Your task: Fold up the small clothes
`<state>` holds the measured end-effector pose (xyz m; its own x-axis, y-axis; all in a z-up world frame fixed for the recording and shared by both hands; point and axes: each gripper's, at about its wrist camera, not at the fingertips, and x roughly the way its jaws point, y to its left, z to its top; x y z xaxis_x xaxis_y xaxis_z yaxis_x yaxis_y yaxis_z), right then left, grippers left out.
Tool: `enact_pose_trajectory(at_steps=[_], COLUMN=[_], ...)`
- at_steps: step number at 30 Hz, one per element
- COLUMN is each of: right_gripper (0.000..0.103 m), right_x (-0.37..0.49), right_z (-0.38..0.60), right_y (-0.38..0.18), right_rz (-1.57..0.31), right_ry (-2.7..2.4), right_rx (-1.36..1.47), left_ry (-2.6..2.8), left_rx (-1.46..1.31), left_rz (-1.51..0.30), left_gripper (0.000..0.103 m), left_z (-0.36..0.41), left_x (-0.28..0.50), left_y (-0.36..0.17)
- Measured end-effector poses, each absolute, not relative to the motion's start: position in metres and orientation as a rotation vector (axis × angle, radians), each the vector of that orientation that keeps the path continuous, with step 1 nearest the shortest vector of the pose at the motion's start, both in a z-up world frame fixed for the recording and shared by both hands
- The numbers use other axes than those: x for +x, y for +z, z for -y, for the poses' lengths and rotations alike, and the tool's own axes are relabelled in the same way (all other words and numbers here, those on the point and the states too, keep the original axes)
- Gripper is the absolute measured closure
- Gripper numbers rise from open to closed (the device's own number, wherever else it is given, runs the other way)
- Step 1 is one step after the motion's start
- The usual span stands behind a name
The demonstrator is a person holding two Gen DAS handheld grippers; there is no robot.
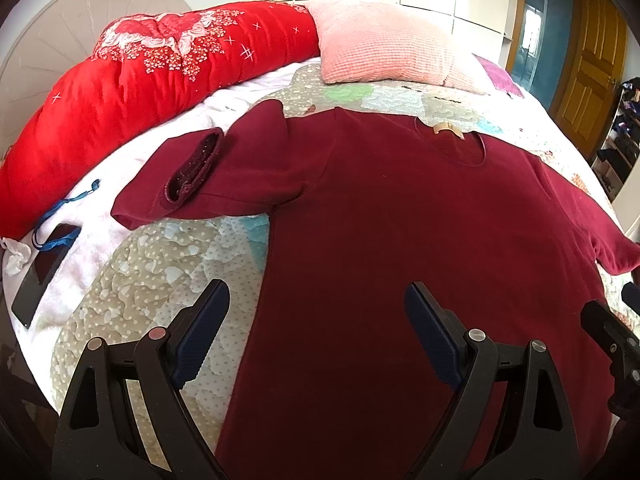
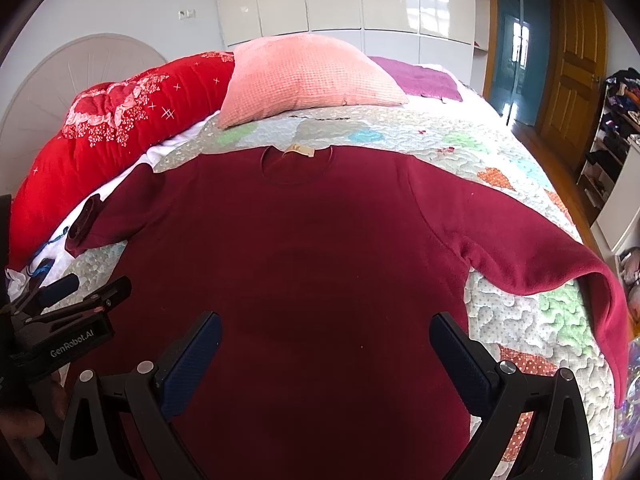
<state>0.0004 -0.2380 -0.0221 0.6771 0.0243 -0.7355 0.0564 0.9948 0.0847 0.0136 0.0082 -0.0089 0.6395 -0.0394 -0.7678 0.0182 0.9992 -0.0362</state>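
Observation:
A dark red long-sleeved sweater [image 1: 400,220] lies spread flat on the quilted bed, collar away from me; it also shows in the right wrist view [image 2: 304,248]. Its left sleeve [image 1: 208,176] is doubled back, with the cuff turned over. Its right sleeve [image 2: 540,248] stretches out and hangs over the bed's right edge. My left gripper [image 1: 316,300] is open and empty above the sweater's lower left side. My right gripper [image 2: 326,330] is open and empty above the sweater's lower middle. The left gripper also appears at the left of the right wrist view [image 2: 92,292].
A red floral duvet [image 1: 140,72] and a pink pillow [image 1: 384,44] lie at the far side of the bed. A black phone [image 1: 44,268] with a blue lanyard lies at the left. The patchwork quilt [image 2: 520,312] covers the bed. A wooden door [image 2: 576,68] stands right.

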Motion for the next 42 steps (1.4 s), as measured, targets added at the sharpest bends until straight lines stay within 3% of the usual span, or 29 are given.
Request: enact_pose_trajectory(at_steps=[14,23,25,27,30,33,42], right_gripper=[0.0,0.0,0.0,0.0,0.0,0.0,0.0], right_x=[0.01,0.022,0.023,0.024,0.024,0.023,0.017], right_z=[0.233,0.218,0.217,0.217,0.218,0.217,0.225], right_y=[-0.035,-0.046,-0.046,-0.047,-0.048,-0.047,-0.042], right_rz=[-0.852,-0.884,-0.885,-0.886,-0.89,-0.892,-0.869], right_ry=[0.003,0.037,0.041,0.041,0.041,0.047,0.054], right_rx=[0.118,0.094,0.093,0.095,0.105,0.109,0.15], left_ry=[0.148,0.124,0.112,0.095,0.06,0.069,-0.097], left_rx=[-0.15,-0.1,-0.07,-0.062,-0.16,-0.129,-0.068], left_rz=[-0.873,-0.839,-0.833,-0.857,-0.892,-0.863,-0.73], left_gripper=[0.014,0.014,0.026,0.062,0.084,0.093,0.096], left_z=[-0.11,-0.113,-0.111,-0.112,-0.125,-0.129,-0.095], left_x=[0.048,0.085,0.095,0.105,0.111,0.105,0.074], left_y=[-0.004,-0.003,-0.005,-0.011,-0.01,0.013,0.12])
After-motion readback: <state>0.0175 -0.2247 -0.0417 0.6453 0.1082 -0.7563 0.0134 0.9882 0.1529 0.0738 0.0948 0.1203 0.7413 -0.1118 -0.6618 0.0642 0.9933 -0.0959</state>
